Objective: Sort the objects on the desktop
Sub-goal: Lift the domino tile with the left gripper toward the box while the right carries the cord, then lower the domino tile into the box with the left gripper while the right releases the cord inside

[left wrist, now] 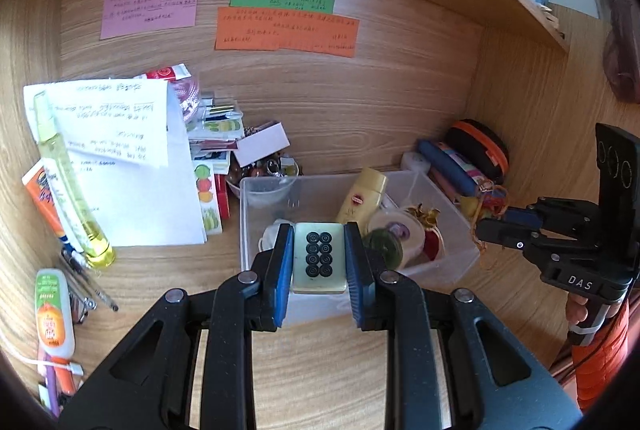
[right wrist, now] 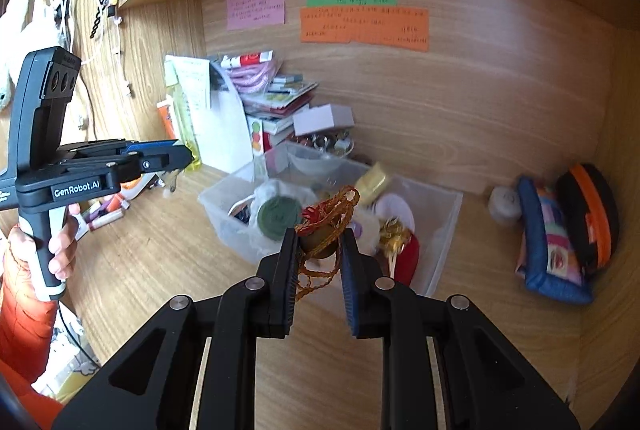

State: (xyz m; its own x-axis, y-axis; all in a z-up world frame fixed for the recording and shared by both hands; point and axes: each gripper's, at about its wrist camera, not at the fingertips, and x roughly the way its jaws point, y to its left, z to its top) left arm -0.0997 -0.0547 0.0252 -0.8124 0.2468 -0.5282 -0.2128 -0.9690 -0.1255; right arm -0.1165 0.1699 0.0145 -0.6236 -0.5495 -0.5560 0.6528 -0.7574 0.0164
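Observation:
My left gripper (left wrist: 319,258) is shut on a pale green mahjong tile (left wrist: 319,257) with black circles, held above the near wall of a clear plastic bin (left wrist: 448,208). The bin holds a yellow bottle (left wrist: 363,195), a green round item (left wrist: 385,245), a white lid and a red-gold ornament. My right gripper (right wrist: 319,250) is shut on a small brown charm with red and yellow cords (right wrist: 325,220), held over the bin (right wrist: 442,230). The right gripper also shows in the left wrist view (left wrist: 486,228), and the left gripper in the right wrist view (right wrist: 188,155).
White papers (left wrist: 132,166), a yellow-green spray bottle (left wrist: 66,174), glue (left wrist: 50,310) and pens lie at the left. Cards and a small box (left wrist: 262,144) are piled behind the bin. Pouches (right wrist: 560,230) sit in the right corner. Coloured notes (left wrist: 286,28) are stuck on the back panel.

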